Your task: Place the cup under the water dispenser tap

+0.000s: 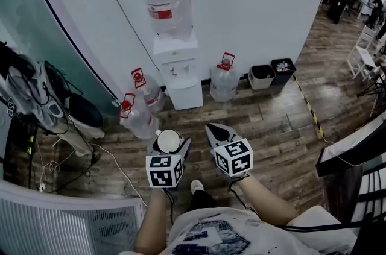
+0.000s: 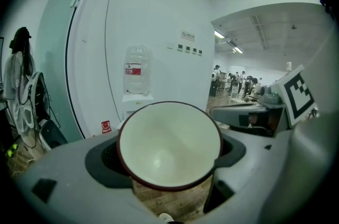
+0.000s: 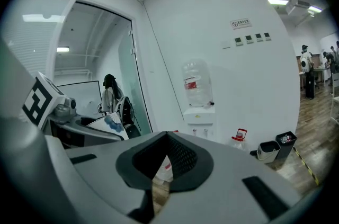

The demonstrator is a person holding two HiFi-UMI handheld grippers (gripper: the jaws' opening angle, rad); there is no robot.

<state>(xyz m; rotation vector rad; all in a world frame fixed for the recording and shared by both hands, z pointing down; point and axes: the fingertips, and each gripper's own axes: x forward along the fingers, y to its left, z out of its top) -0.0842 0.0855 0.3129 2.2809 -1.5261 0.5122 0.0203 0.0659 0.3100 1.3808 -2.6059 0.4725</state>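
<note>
A white cup with a dark red rim (image 1: 169,140) sits upright between the jaws of my left gripper (image 1: 169,145), which is shut on it; the left gripper view shows the empty cup (image 2: 168,144) from above. The white water dispenser (image 1: 177,68) with a clear bottle on top stands against the wall straight ahead, a good way from both grippers. It shows small in the left gripper view as the dispenser (image 2: 136,96) and in the right gripper view as the dispenser (image 3: 199,112). My right gripper (image 1: 215,130) is beside the left one, shut with nothing in it (image 3: 165,139).
Three full water bottles with red caps (image 1: 224,78) (image 1: 146,88) (image 1: 136,116) stand on the wood floor around the dispenser. Two small bins (image 1: 271,73) sit to its right. A clothes rack and cables (image 1: 42,103) are at the left. A desk edge (image 1: 356,148) is at the right.
</note>
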